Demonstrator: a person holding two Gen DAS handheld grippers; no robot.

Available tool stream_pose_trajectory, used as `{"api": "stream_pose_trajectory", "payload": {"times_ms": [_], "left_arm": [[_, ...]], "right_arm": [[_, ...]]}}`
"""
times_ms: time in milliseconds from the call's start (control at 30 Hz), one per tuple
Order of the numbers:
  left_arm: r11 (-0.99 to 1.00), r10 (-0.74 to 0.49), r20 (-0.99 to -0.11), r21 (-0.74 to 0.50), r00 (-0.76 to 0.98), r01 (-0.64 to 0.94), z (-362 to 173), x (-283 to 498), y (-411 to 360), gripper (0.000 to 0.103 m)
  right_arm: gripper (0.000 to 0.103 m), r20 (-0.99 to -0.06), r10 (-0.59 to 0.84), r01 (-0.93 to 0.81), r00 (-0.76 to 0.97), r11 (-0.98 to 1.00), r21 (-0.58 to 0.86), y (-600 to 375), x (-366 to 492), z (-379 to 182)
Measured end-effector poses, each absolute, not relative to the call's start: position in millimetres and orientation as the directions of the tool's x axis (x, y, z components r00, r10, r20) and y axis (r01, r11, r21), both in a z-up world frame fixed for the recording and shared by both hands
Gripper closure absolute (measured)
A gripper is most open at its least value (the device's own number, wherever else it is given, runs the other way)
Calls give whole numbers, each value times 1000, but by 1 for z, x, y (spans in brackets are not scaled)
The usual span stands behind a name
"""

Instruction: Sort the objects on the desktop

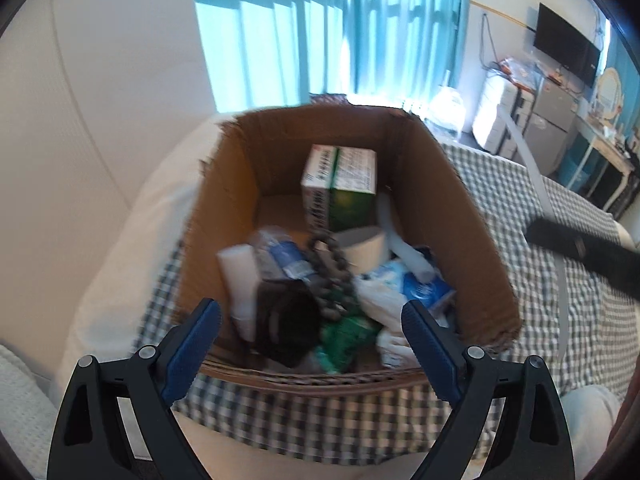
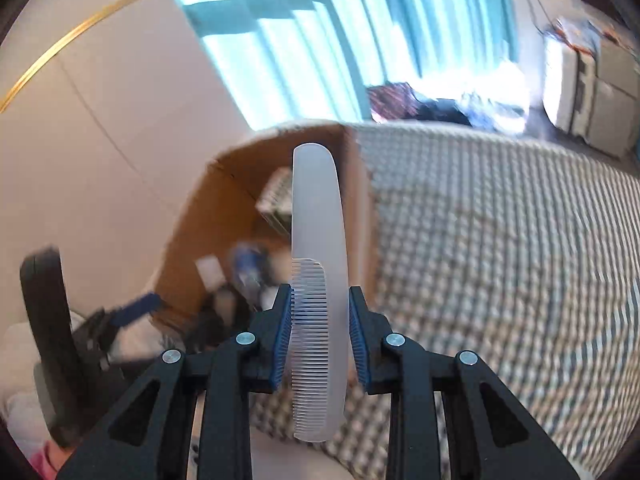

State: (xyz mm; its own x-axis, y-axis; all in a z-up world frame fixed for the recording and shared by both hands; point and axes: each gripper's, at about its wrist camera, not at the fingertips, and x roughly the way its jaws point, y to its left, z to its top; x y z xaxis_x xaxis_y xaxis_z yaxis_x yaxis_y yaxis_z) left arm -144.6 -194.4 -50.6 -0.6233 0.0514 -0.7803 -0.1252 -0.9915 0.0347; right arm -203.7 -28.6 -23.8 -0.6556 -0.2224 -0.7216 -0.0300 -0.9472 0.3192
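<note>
An open cardboard box (image 1: 440, 208) sits on a checked cloth and holds a green and white carton (image 1: 340, 184), a tape roll (image 1: 362, 246), a dark bead string (image 1: 330, 276), a black object (image 1: 286, 330) and several packets. My left gripper (image 1: 310, 322) is open and empty, just above the box's near rim. My right gripper (image 2: 320, 312) is shut on a translucent white comb (image 2: 316, 264), held upright in the air to the right of the box (image 2: 360, 208). The comb (image 1: 536, 184) also shows at the right of the left wrist view.
The checked cloth (image 2: 500, 240) covers the surface right of the box. A white padded headboard (image 1: 100, 100) stands at the left. Windows with teal curtains (image 1: 320, 28) are behind. A TV (image 1: 566, 46) and cabinets stand far right.
</note>
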Motion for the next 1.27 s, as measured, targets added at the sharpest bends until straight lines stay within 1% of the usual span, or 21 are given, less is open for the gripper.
{"api": "stream_pose_trajectory", "payload": {"times_ms": [33,67,100,167,267,333,400,467,567,667,733,833,1000,1067,1133,1200,1267], "left_arm": [[-992,54,-779,31,-624,-124,-49,-145,-197,6],[-992,57,-777,25,-626,-121,-47,-145,-200,5],[-993,58,-775,21,-629,-118,-45,-144,-202,5],[-994,55,-769,18,-637,-108,-42,-142,-206,3],[-995,61,-755,9,-653,-104,-40,-141,-207,2],[-994,78,-745,-10,-662,-105,-39,-139,-205,2],[-991,114,-760,-47,-639,-122,-40,-138,-202,1],[-988,143,-766,-76,-627,-132,-41,-134,-197,1],[-988,145,-749,-75,-646,-134,-38,-127,-189,0],[-987,152,-744,-77,-650,-143,-36,-122,-179,0],[-988,138,-749,-55,-648,-146,-36,-119,-173,0],[-988,114,-749,-20,-652,-151,-37,-116,-166,0],[-987,134,-757,-46,-639,-153,-39,-116,-163,0],[-990,118,-763,-38,-635,-139,-40,-115,-161,0],[-992,101,-749,-29,-655,-119,-39,-112,-161,0],[-990,130,-755,-59,-643,-132,-39,-113,-161,0],[-992,120,-755,-59,-645,-115,-37,-114,-161,0]], "right_arm": [[67,-716,-217,-28,-664,-949,314,-34,-210,-18],[28,-716,-198,-41,-669,-953,302,-38,-219,-16],[1,-718,-163,-67,-676,-957,281,-42,-225,-11],[0,-697,-122,-95,-707,-960,264,-51,-235,-11],[0,-642,-67,-130,-764,-958,254,-46,-226,-3],[0,-618,-17,-162,-786,-959,232,-39,-208,4],[0,-600,40,-199,-799,-959,201,-31,-194,3],[0,-592,107,-244,-799,-957,157,-24,-177,0],[0,-600,176,-310,-780,-942,128,-14,-157,-10],[0,-604,188,-345,-774,-926,154,-3,-143,-12],[0,-602,179,-342,-778,-925,166,1,-138,-9],[0,-604,192,-340,-773,-930,139,1,-136,-7],[0,-622,179,-338,-762,-929,147,6,-134,-10],[0,-630,186,-345,-754,-928,139,9,-135,-13],[0,-635,182,-346,-751,-927,144,11,-136,-16],[0,-638,179,-350,-749,-924,152,14,-136,-18],[0,-639,178,-353,-748,-923,156,17,-136,-18]]}}
